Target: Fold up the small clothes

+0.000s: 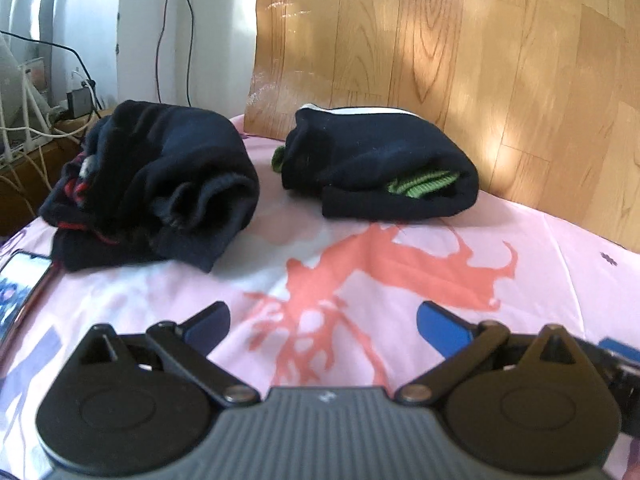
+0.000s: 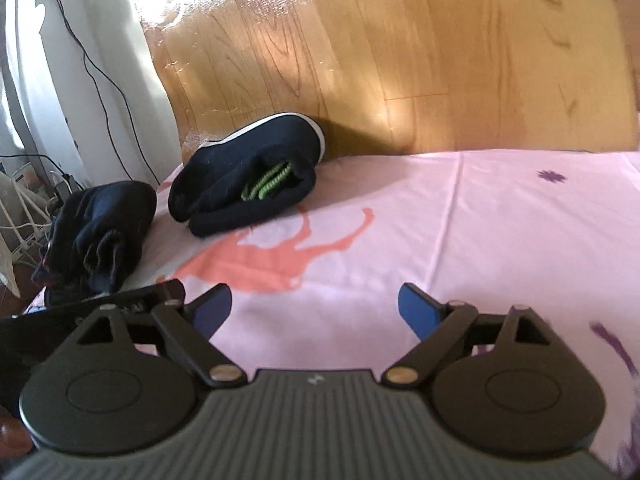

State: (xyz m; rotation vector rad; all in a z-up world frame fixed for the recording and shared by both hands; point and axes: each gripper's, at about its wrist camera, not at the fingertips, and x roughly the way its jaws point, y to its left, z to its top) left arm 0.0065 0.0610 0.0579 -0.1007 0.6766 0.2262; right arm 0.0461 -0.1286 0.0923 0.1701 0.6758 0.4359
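Pink printed bedsheet against wood-grain board.

Left wrist: left gripper spread wide, nothing between fingers; crumpled dark clothes far left, folded navy garment with green inside right of them, apart; phone at left edge, cables behind.

Right wrist: right gripper wide apart, empty, over bare sheet; folded garment near board, dark pile at left.
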